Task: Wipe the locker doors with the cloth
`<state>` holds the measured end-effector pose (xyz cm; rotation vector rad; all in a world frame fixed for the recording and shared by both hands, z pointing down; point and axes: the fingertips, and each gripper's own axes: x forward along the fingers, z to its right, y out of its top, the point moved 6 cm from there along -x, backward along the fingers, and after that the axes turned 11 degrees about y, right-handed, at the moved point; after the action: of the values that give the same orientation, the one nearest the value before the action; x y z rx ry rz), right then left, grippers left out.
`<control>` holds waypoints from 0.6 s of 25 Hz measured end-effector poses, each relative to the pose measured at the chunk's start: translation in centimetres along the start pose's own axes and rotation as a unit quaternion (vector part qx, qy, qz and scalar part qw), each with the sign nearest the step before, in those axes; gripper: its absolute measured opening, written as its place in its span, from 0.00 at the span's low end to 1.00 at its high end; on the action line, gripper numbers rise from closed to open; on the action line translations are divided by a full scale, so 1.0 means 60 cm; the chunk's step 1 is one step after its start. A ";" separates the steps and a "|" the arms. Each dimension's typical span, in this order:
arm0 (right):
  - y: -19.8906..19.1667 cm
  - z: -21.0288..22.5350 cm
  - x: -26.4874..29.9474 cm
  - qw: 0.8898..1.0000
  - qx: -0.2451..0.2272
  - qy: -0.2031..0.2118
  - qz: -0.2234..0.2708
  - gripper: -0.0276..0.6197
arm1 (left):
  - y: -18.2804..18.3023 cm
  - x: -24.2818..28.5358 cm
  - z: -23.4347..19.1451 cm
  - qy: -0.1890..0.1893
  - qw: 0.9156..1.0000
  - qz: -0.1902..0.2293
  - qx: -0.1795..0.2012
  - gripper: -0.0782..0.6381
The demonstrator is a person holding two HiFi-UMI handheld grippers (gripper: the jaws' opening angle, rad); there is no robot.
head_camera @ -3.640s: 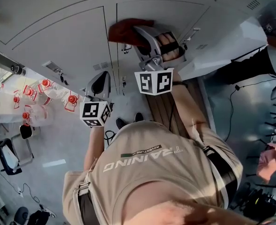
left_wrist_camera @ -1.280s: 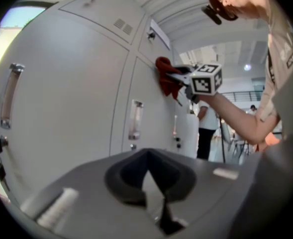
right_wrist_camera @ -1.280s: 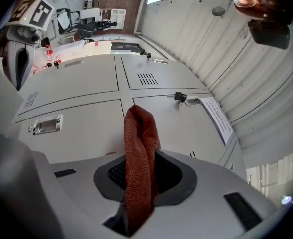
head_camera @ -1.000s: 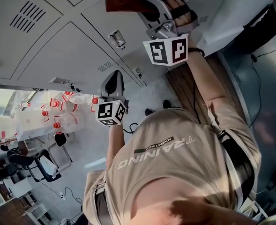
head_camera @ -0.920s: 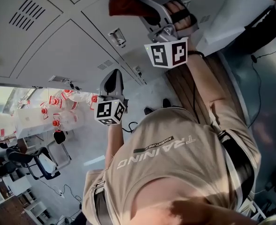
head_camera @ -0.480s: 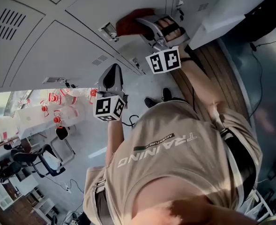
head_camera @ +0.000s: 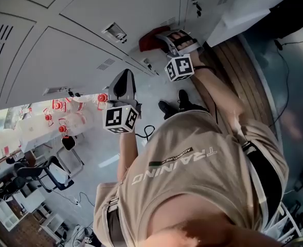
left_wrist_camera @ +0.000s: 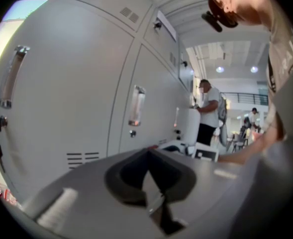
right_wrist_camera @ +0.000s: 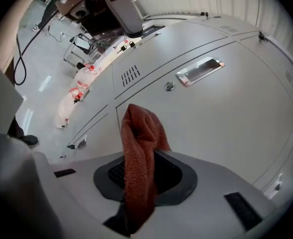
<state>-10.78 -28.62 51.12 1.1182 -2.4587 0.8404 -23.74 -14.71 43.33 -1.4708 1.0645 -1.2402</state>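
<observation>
Up at the grey locker door [right_wrist_camera: 226,118], the right gripper [right_wrist_camera: 142,183] pinched the red cloth [right_wrist_camera: 139,143] between its jaws, with a loose fold standing past the tips toward the panel. The left gripper [left_wrist_camera: 150,185] hung near the lockers, its jaws pressed together on nothing. With so little fabric leading, a hard push could probably have scraped bare jaw tips on the paint, and a sweep across the recessed handle [right_wrist_camera: 198,69] might have snagged the cloth and tugged it free.
</observation>
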 end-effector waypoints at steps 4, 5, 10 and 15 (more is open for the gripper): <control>-0.031 -0.047 0.036 0.998 0.009 0.049 -0.025 0.14 | -0.006 -0.001 0.007 -0.004 1.000 -0.006 0.004 0.12; -0.037 -0.058 0.045 0.997 0.012 0.064 -0.032 0.14 | -0.006 -0.001 0.008 -0.004 1.000 -0.007 0.006 0.12; -0.051 -0.086 0.056 0.992 0.036 0.111 -0.044 0.14 | -0.005 -0.005 0.017 -0.018 1.000 -0.007 0.013 0.12; -0.021 -0.045 -0.016 0.996 0.041 0.078 -0.018 0.14 | 0.004 -0.002 0.021 -0.030 0.999 0.002 0.016 0.12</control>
<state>-9.10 -27.06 53.21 1.0781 -2.2899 0.9851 -22.51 -14.49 42.94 -1.4729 1.0029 -1.1973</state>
